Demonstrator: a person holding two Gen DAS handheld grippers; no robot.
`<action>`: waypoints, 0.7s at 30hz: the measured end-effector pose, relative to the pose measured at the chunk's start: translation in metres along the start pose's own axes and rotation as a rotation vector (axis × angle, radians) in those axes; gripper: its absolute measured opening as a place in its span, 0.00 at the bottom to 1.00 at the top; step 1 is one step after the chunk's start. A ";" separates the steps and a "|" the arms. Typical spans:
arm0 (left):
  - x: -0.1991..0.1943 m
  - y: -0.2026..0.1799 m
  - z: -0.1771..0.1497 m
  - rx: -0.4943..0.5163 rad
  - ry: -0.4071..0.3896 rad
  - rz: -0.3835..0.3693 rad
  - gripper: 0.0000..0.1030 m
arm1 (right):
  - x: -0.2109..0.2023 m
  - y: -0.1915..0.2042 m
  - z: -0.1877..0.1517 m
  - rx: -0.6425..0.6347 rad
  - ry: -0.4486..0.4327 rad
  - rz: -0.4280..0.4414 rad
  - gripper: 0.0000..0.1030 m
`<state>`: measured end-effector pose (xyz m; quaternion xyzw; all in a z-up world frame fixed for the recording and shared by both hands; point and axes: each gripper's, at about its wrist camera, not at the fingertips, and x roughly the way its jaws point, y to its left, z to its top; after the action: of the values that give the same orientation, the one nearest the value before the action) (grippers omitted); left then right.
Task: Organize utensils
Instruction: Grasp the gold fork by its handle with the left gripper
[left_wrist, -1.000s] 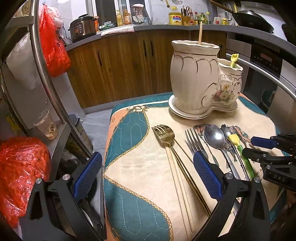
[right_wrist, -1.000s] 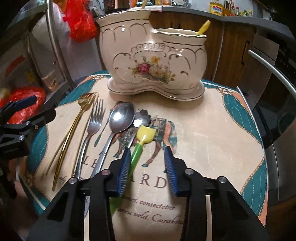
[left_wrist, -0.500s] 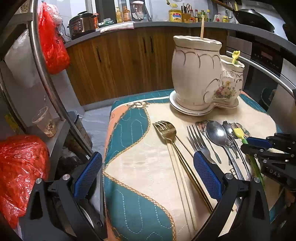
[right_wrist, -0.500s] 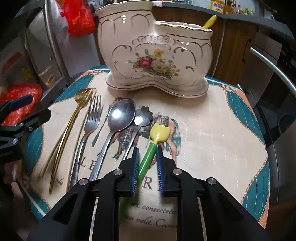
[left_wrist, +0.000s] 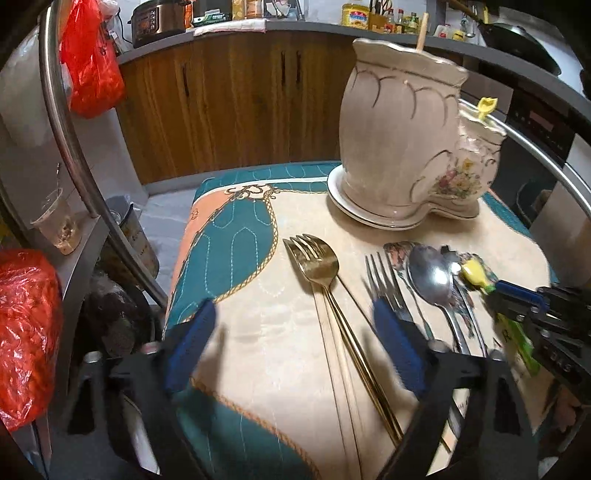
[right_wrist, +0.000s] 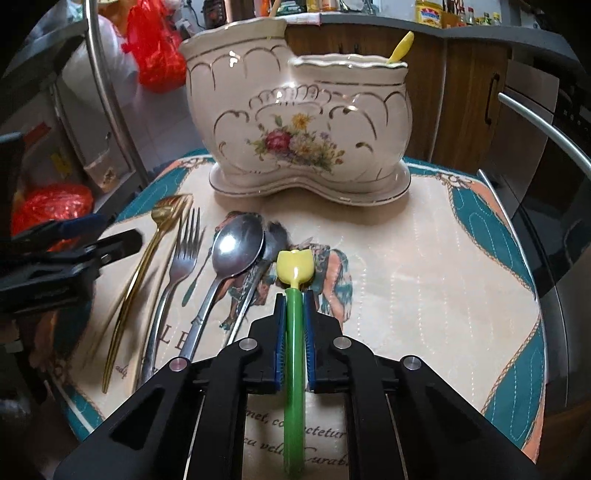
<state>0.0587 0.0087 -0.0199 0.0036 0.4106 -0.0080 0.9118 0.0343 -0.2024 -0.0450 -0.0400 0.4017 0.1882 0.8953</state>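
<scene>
The counter (right_wrist: 424, 258) under its quilted mat carries everything; at its far side stands the ceramic holder (right_wrist: 295, 122), two-chambered, with a yellow-tipped utensil already standing in the lower right chamber. Nearer, the cutlery lies in a row, handles toward the cameras: gold fork (left_wrist: 314, 258), silver fork (right_wrist: 184, 247), large spoon (right_wrist: 238, 245), and beside it the green utensil (right_wrist: 294, 362) with a yellow tulip-shaped end.

The right hand-held gripper (right_wrist: 294, 306) is closing on the green handle, its blue pads on either side just behind the tulip head; the left hand-held gripper (left_wrist: 295, 343) is closing too, with the gold fork's handle lying between its jaws, untouched as far as I can see.

Judged from this, the step is lifting the green utensil; it would go best raised straight off the mat clear of the spoon, then tipped upright over the lower chamber.

Its long axis runs from near edge toward the holder; tulip end points at the holder.
</scene>
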 end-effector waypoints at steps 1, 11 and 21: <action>0.004 -0.001 0.001 0.001 0.010 0.000 0.67 | -0.001 -0.001 0.000 0.001 -0.001 0.005 0.10; 0.027 -0.017 0.012 0.029 0.055 -0.013 0.31 | -0.003 -0.009 0.003 0.003 -0.011 0.031 0.10; 0.029 -0.006 0.018 -0.022 0.042 -0.033 0.25 | -0.008 -0.014 0.003 0.005 -0.036 0.038 0.10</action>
<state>0.0912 0.0018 -0.0302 -0.0132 0.4298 -0.0184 0.9026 0.0369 -0.2168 -0.0385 -0.0267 0.3867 0.2047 0.8988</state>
